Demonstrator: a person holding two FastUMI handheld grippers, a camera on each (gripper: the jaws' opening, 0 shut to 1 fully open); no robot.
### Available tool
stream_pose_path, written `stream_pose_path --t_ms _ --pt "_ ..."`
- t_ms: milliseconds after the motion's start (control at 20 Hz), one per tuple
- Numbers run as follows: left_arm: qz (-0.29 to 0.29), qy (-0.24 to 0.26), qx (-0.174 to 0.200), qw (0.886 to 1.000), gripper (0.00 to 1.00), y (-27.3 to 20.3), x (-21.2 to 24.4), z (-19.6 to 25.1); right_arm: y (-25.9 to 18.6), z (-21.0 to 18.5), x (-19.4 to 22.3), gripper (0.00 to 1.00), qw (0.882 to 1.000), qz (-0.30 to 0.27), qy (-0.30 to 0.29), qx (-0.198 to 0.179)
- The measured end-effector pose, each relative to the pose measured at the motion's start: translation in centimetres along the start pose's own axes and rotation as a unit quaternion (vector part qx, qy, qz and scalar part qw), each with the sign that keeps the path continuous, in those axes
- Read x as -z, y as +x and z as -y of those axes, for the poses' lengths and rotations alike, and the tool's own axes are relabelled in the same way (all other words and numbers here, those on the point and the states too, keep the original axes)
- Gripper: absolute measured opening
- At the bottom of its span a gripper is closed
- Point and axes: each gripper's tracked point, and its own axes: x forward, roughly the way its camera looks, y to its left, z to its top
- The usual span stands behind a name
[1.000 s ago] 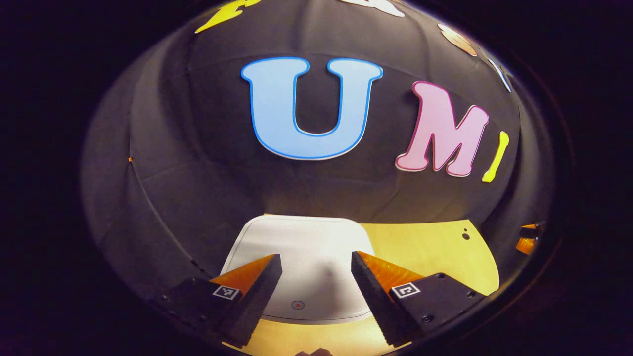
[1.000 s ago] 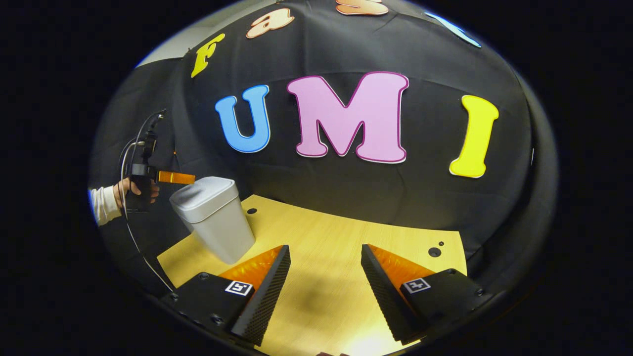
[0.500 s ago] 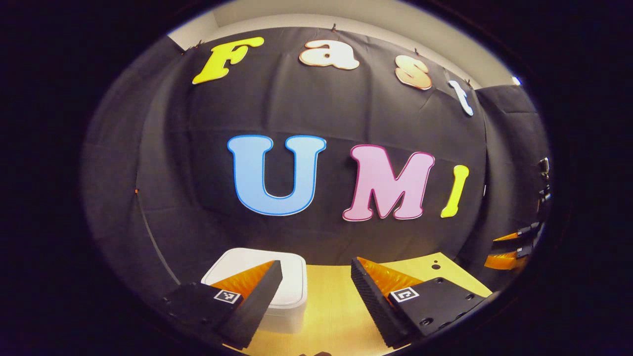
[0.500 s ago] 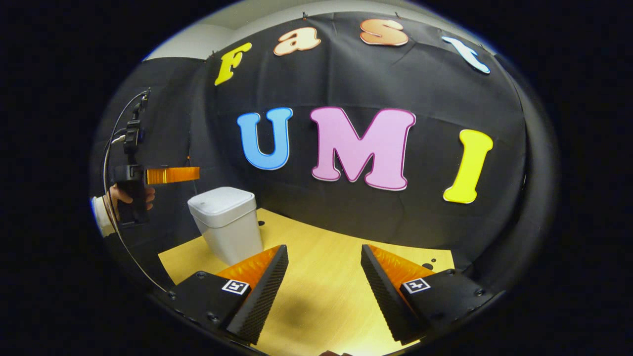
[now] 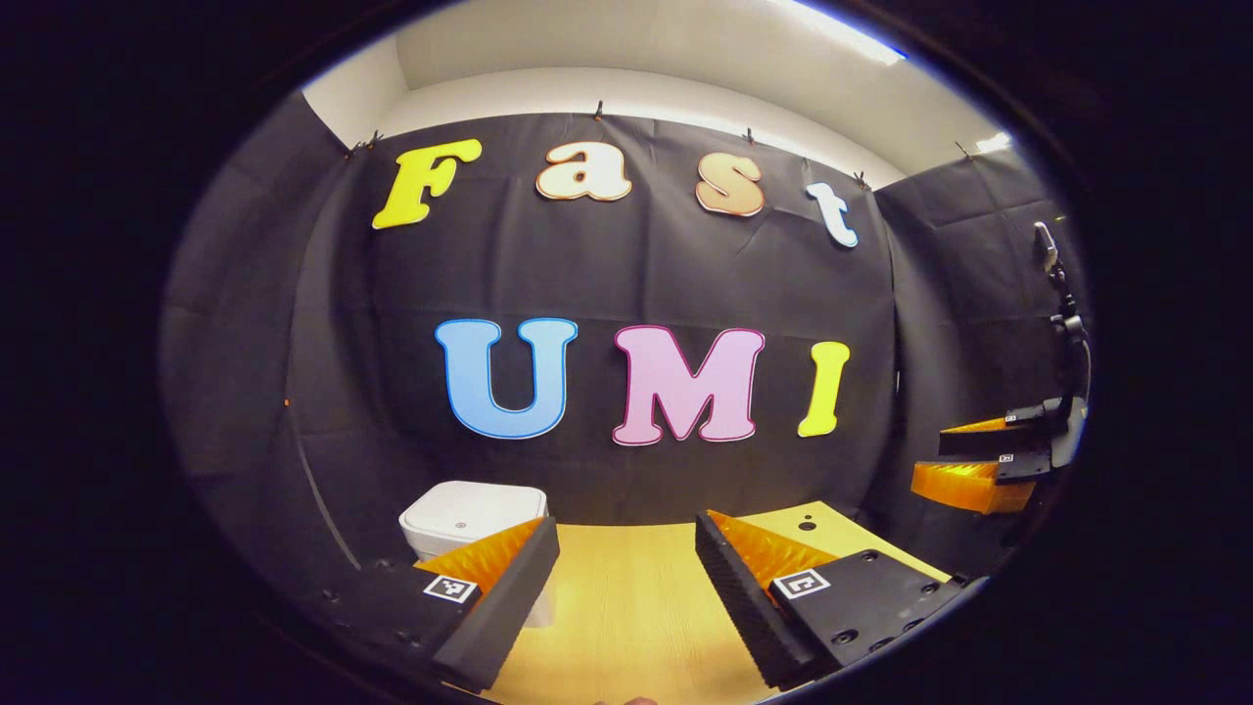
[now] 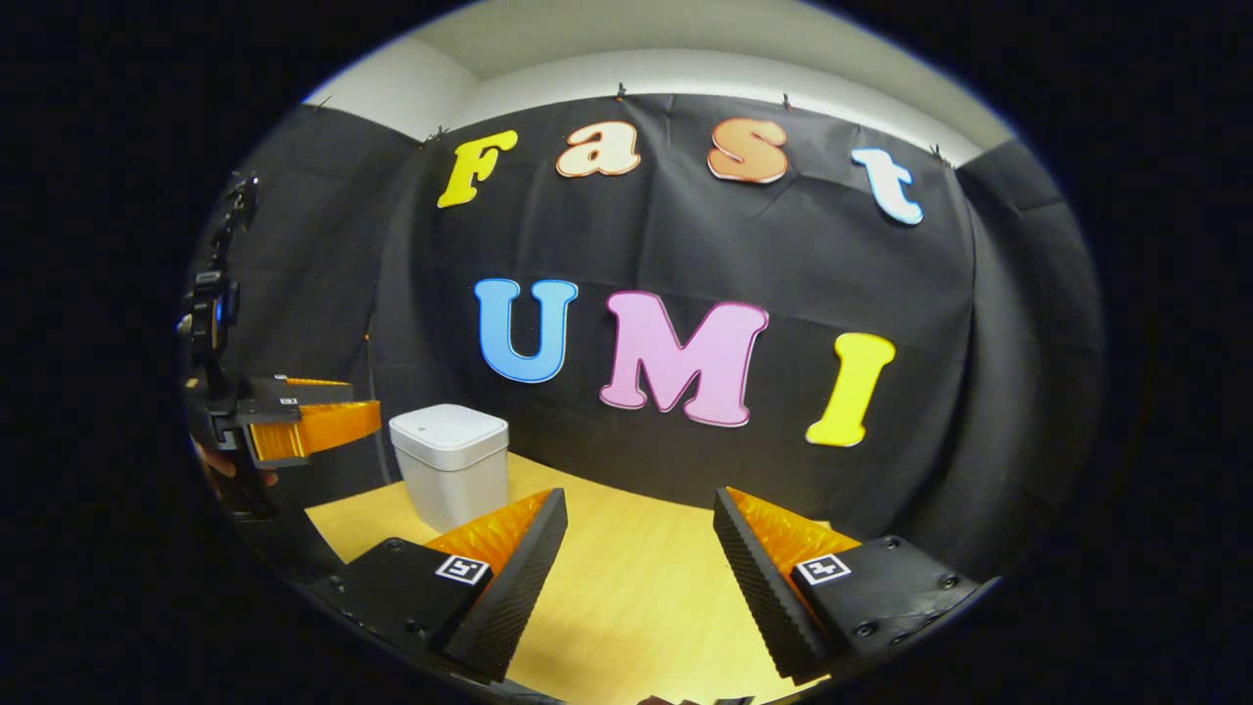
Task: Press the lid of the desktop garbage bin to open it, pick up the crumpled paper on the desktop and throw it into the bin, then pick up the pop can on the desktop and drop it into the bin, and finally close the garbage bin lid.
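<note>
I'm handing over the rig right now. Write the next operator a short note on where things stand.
Left gripper: open, empty, raised above the table.
Right gripper: open, empty, raised likewise.
Small white plastic desktop bin stands at the far left of the yellow wooden table, lid shut.
Crumpled paper and pop can: not on the visible stretch of table, so likely already binned.
Left to do: confirm both are inside.

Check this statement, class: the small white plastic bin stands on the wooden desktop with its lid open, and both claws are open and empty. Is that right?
One detail is wrong: the lid of the small white plastic bin is closed, lying flat on top, as the right gripper view shows. The rest holds: it stands on the wooden desktop, and the left claw and right claw are open and empty.
</note>
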Motion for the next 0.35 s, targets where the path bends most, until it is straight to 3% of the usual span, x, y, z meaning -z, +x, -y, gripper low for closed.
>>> stream_pose_path --t_ms 150,350 --pt "0.008 -0.020 -0.003 1.000 0.94 -2.6 -0.6 1.0 -2.8 -0.7 -1.3 0.97 0.999 0.029 -0.003 0.014" --pt "0.029 0.015 -0.014 0.999 0.94 -3.6 -2.1 0.5 -4.2 -0.3 -2.4 0.96 0.998 0.049 0.006 0.032"
